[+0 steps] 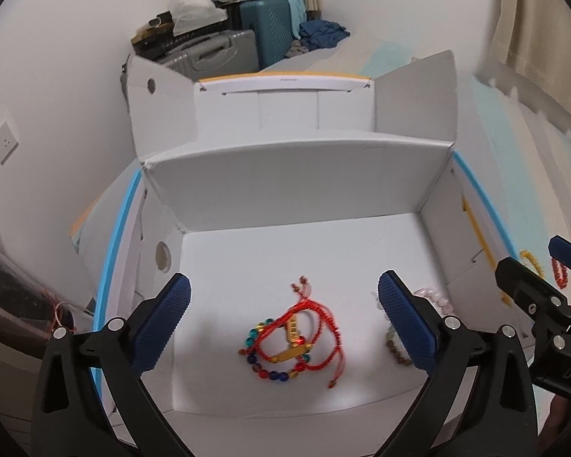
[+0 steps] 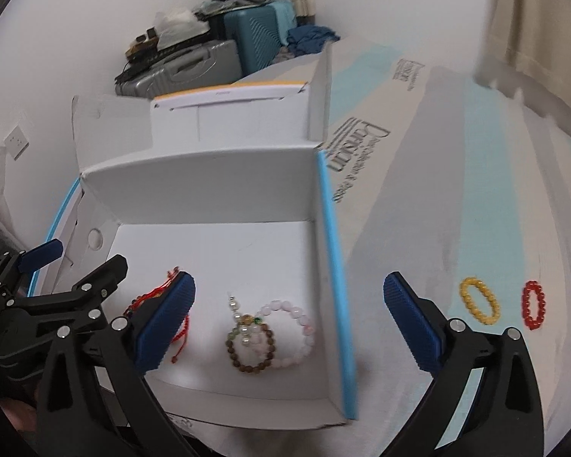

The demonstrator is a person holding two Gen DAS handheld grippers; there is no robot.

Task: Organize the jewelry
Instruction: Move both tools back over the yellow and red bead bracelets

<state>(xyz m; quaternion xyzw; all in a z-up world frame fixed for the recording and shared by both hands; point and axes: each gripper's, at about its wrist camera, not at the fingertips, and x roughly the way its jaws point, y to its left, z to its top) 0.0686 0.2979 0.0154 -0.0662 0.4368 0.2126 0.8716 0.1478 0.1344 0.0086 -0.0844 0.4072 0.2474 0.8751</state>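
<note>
At lower center of the left wrist view, the left gripper [image 1: 283, 325] hangs wide open and empty over the white box [image 1: 285, 198], above a red cord bracelet [image 1: 308, 327] tangled with coloured beads. The right gripper [image 2: 289, 321] is likewise spread wide, holding nothing, straddling the box's blue-edged right wall. Brown bead bracelet [image 2: 249, 350] and pink bracelet [image 2: 293, 333] lie inside; yellow bracelet [image 2: 479, 300] and red bracelet [image 2: 533, 304] lie outside at right.

Behind our right gripper's [image 2: 289, 320] left finger [image 2: 163, 320], the red cord bracelet [image 2: 179, 337] is mostly hidden; our left gripper's [image 1: 285, 321] right finger [image 1: 407, 327] covers most of the pink bracelet [image 1: 436, 297].
</note>
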